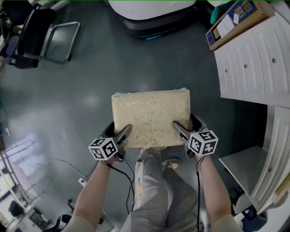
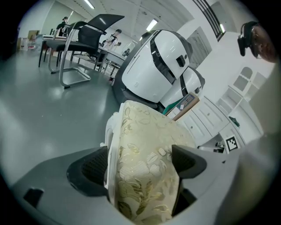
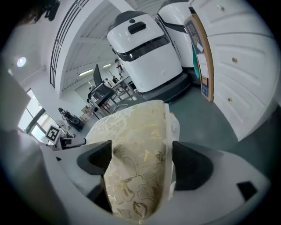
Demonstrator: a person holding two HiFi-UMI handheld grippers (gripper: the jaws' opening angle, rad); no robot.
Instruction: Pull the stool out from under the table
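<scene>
Grippers first: your left gripper (image 1: 124,132) is clamped on the near-left edge of the stool (image 1: 151,117) seat and your right gripper (image 1: 180,130) on the near-right edge. Each gripper view shows both jaws pressed on the cream floral cushion & its white rim, w/ no gap.

Around you is a wide dark-green floor (image 1: 99,68). A big white machine (image 1: 152,13) sits ahead, a white cabinet (image 1: 253,63) at right w/ a cardboard box (image 1: 235,20) leaning on it, and a black chair (image 1: 43,36) far left. All are well apart from the stool.

The stool sits on open floor just in front of your legs (image 1: 158,190), w/ nothing over the seat. No table shows in any view, so the pull looks done or nearly so.

Can't tell if its feet touch the floor. Next, I'd say: make sure it stands level and clear of your legs, then part both sets of jaws together & back off w/o tipping it.
</scene>
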